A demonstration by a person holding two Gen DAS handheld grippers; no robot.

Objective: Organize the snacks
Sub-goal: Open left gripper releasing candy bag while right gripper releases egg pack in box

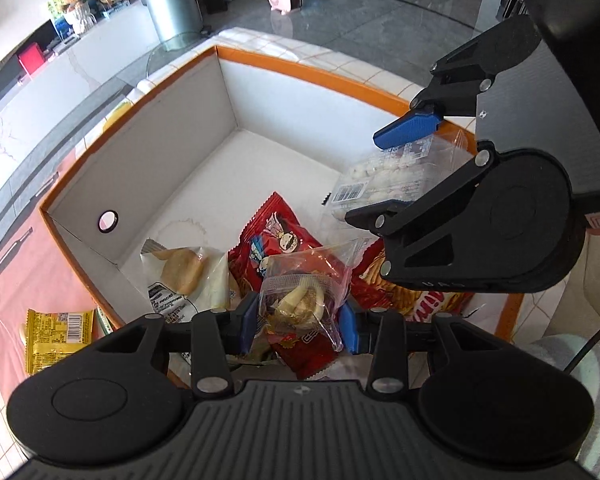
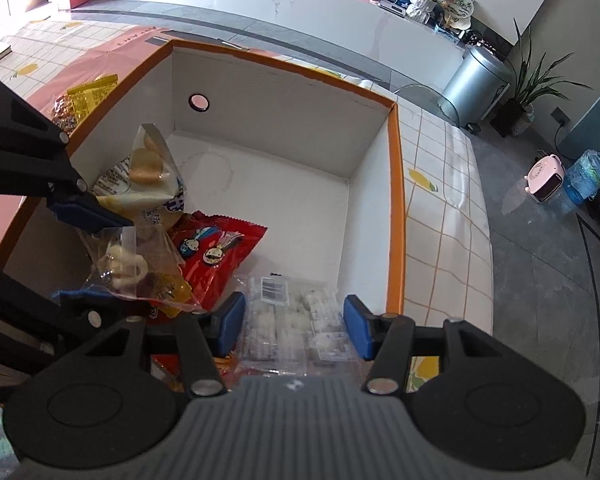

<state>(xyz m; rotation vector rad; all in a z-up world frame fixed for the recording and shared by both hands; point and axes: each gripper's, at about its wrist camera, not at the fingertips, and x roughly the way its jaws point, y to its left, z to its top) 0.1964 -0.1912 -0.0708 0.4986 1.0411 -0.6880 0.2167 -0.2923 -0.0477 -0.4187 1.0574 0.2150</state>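
Left tongs [image 1: 298,320] clamp a clear pretzel snack packet [image 1: 300,292]; right tongs [image 2: 294,326] clamp a clear white-candy tray [image 2: 296,320] over the orange-rimmed white box [image 1: 300,68]

Each camera rides on its own gripper, looking steeply down along the fingers from close above the orange-rimmed box [image 1: 332,76] [image 2: 396,208]. Both views share the box's white floor and its snack packets — and each catches the other gripper at its edge.

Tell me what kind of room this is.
Probably an open living or dining area in a home: a table with a checked tablecloth holds a snack box, with a potted plant, a metal bin and a small pink heater nearby.
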